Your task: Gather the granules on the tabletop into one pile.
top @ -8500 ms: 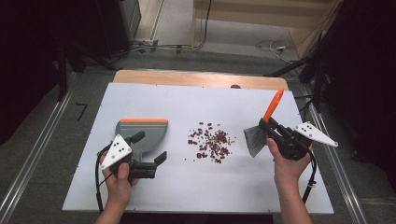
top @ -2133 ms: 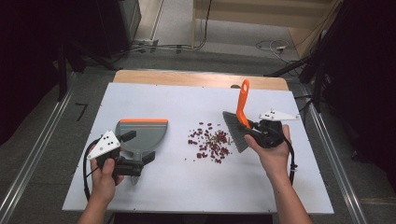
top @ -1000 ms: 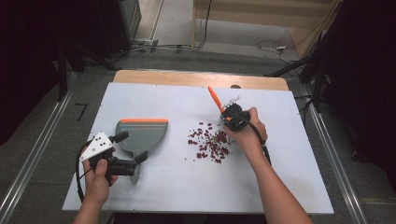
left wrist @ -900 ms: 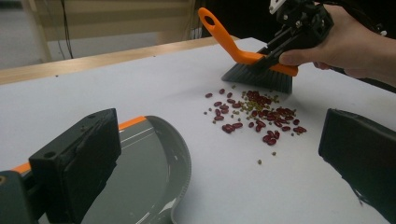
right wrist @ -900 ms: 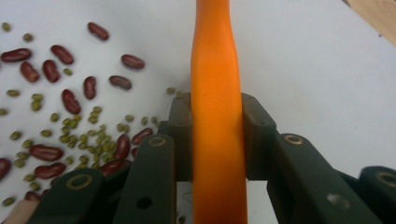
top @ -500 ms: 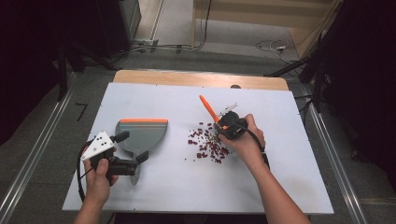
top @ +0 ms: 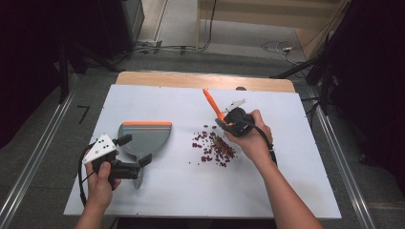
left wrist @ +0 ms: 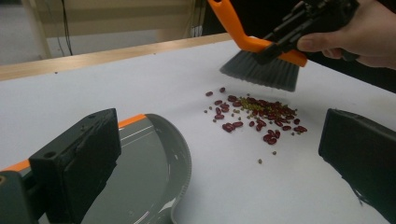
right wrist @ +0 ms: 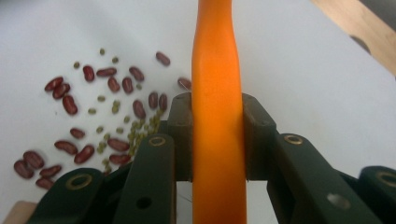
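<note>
Right gripper [top: 228, 124]: its jaws are closing tight on the orange handle of the brush [left wrist: 261, 70], which is running straight up between them in the right gripper view; the handle is rising up and away from the person toward the far left in the high view.

Brush bristles: they are hovering at the far right edge of the beans [top: 213, 147], just above the surface [top: 296, 167]; whether the tips are touching it cannot be told.

Beans: a loose patch of red beans and small green ones is lying mid-surface, between brush and dustpan [top: 143, 137].

Left gripper [top: 133, 167]: its jaws are standing wide apart and appear to be gripping nothing. In the left gripper view the left jaw is sitting over the pan and the right jaw is standing clear of it; whether either jaw is touching the pan's short handle cannot be told.

Dustpan: it is lying flat, well to the left of the beans, its orange-edged lip facing away from the person and not toward the patch.

Governing relation: the beans are lying between bristles and pan, so a sweep would probably be running leftward; the pan's mouth would likely need turning toward the patch first.

Nearer hand: the right hand is nearer the beans, the left nearer the pan.
</note>
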### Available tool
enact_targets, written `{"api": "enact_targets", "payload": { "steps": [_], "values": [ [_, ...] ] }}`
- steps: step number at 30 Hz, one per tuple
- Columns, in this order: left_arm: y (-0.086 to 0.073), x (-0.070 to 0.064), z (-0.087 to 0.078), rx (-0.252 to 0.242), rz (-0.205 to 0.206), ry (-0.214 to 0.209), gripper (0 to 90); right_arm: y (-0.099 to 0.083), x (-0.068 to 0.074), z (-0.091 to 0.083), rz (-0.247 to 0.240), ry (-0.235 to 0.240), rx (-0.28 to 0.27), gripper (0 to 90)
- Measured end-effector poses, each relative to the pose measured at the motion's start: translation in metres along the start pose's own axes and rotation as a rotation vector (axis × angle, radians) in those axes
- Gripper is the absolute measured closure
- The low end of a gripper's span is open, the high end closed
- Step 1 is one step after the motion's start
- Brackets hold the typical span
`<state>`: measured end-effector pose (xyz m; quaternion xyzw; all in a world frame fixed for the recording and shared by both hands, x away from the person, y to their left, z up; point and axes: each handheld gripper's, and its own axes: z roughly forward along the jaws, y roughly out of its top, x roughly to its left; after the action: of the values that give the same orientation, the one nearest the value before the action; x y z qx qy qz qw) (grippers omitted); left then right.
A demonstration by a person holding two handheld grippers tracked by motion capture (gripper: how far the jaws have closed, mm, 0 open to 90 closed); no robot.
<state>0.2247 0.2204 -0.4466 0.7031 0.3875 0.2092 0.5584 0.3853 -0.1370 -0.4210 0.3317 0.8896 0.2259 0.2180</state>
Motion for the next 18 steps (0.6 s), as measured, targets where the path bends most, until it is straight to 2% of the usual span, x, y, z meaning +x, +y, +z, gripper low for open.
{"api": "enact_targets", "payload": {
  "steps": [2, 5, 6, 7, 10, 13, 14, 17, 18],
  "values": [
    [0.000, 0.000, 0.000, 0.000, 0.001, 0.000, 0.0, 0.004, 0.000, 0.003, 0.000, -0.003, 0.002, 68.9],
    [0.000, 0.001, -0.001, -0.003, 0.000, -0.001, 0.0, 0.018, -0.003, 0.021, -0.075, -0.014, 0.025, 68.9],
    [0.000, 0.001, -0.001, -0.002, 0.000, 0.001, 0.0, 0.018, -0.003, 0.021, -0.075, -0.014, 0.025, 68.9],
    [0.000, 0.001, -0.001, -0.005, -0.003, -0.001, 0.0, 0.023, -0.006, 0.032, -0.082, -0.023, 0.038, 68.9],
    [0.000, 0.001, -0.001, -0.003, -0.004, -0.002, 0.0, 0.026, -0.006, 0.043, -0.092, -0.045, 0.048, 68.9],
    [-0.001, 0.002, -0.001, -0.001, -0.002, -0.004, 0.0, 0.026, -0.004, 0.047, -0.105, -0.018, 0.044, 68.9],
    [-0.001, 0.002, -0.001, 0.000, -0.002, -0.005, 0.0, 0.027, 0.003, 0.047, -0.145, -0.011, 0.051, 68.9],
    [-0.001, 0.001, -0.001, -0.001, -0.003, -0.007, 0.0, 0.026, 0.008, 0.046, -0.155, -0.004, 0.062, 68.9],
    [-0.001, 0.001, 0.000, -0.003, -0.003, -0.007, 0.0, 0.024, 0.011, 0.043, -0.160, 0.011, 0.068, 68.9]
  ]
}}
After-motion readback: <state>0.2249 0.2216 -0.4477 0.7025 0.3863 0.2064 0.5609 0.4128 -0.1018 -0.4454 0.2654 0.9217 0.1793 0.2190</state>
